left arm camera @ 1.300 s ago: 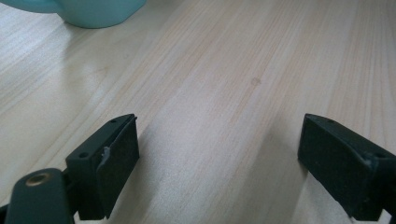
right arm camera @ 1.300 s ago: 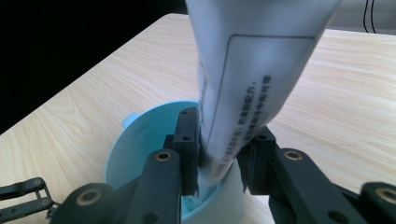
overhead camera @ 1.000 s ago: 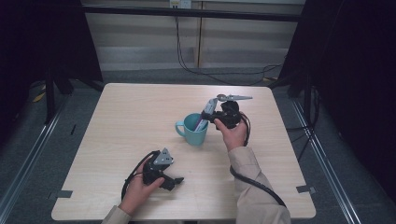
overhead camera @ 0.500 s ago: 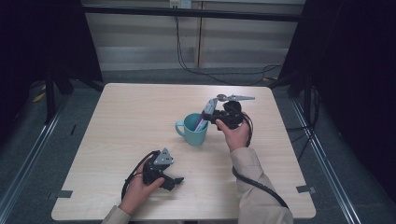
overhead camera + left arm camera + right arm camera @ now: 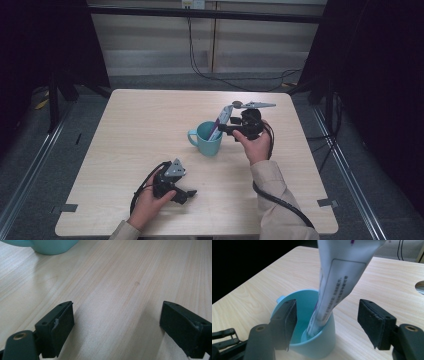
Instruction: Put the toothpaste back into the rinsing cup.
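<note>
High view: teal mug [image 5: 207, 138] mid-table [image 5: 140, 125], tube [image 5: 220, 120] standing in it, leaning on the rim toward the right gripper [image 5: 239, 129]. Left gripper [image 5: 182, 192] rests near the front edge.

Left gripper view: fingers [image 5: 60, 327] spread wide, empty.

Right gripper view: fingers [image 5: 377, 325] wide apart, clear of the tube [image 5: 337, 290]. Back straight away, don't nudge it.

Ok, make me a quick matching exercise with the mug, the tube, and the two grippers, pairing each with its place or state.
Things:
1. mug
2. tube
3. left gripper
4. right gripper

States:
A. open, low over bare table near the front edge
B. stands tilted inside the mug
C. teal, upright on the table
D. open, beside the mug

Pairs: 1-C, 2-B, 3-A, 4-D
</note>
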Demonstrator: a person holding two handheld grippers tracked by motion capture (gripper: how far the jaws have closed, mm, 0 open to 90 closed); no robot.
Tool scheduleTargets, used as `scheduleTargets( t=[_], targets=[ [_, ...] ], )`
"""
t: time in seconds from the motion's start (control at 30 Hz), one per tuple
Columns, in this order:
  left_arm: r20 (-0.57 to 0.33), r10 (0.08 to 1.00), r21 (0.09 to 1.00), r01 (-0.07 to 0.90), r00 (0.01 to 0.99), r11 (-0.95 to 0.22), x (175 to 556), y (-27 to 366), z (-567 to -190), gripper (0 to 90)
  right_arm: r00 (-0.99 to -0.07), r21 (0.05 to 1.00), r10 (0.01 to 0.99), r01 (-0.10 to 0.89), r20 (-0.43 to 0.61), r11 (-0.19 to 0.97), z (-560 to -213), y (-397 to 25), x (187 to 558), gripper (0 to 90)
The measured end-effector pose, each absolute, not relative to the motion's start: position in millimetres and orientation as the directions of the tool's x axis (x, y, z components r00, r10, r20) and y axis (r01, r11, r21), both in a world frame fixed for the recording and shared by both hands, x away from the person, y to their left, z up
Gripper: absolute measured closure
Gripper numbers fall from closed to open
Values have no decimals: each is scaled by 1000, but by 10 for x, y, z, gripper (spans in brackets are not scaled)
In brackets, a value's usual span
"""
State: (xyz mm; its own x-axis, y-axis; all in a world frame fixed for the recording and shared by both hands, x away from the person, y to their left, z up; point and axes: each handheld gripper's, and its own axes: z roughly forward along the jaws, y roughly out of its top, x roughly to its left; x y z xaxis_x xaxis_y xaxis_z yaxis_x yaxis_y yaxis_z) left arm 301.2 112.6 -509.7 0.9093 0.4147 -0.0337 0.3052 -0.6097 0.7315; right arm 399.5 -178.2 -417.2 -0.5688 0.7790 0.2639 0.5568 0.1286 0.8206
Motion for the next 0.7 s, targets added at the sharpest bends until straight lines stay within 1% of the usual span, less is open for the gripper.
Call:
scheduleTargets(
  t=[0.27,0.43,0.7],
  targets=[
    [-33,415,732,305,909,-609,3012,1126,-5097,119,-576,813,781,560,243,160,-4132,-1788,3947,283],
    [-34,415,732,305,909,-610,3012,1126,-5097,119,-579,802,781,569,232,183,-4110,-1784,3910,235],
    [-33,414,728,306,909,-613,3012,1128,-5094,118,-591,793,774,574,227,205,-4125,-1818,3846,194]
  ],
)
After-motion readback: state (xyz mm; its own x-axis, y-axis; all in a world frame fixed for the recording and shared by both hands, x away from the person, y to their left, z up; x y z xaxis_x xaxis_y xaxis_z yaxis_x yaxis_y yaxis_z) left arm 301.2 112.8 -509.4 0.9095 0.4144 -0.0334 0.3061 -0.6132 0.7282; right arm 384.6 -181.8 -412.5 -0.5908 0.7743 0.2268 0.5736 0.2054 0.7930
